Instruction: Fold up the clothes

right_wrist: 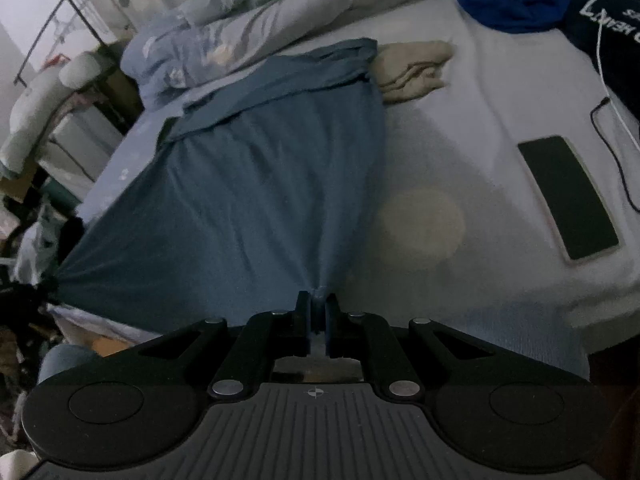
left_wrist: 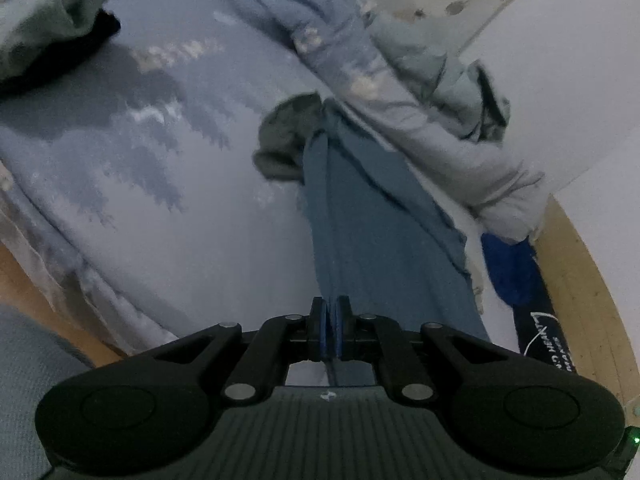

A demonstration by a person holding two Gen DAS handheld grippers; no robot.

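STAGE: early, by judgement | left gripper [left_wrist: 331,328] clamped on blue garment [left_wrist: 360,216] hem | right gripper [right_wrist: 318,316] clamped on adjacent corner | garment stretched over bed [right_wrist: 460,152], unfolded | beige item [right_wrist: 412,68] already folded | REMAINING: all folds

Pretty dim room, everything looks bluish. Bed [right_wrist: 460,152] has a pale sheet, with a rumpled patterned duvet [right_wrist: 224,36] bunched along the far side. Wooden bed frame [left_wrist: 580,280] shows at the edge, white wall [left_wrist: 560,60] behind, and a black metal rack [right_wrist: 68,20] over by the cluttered corner.
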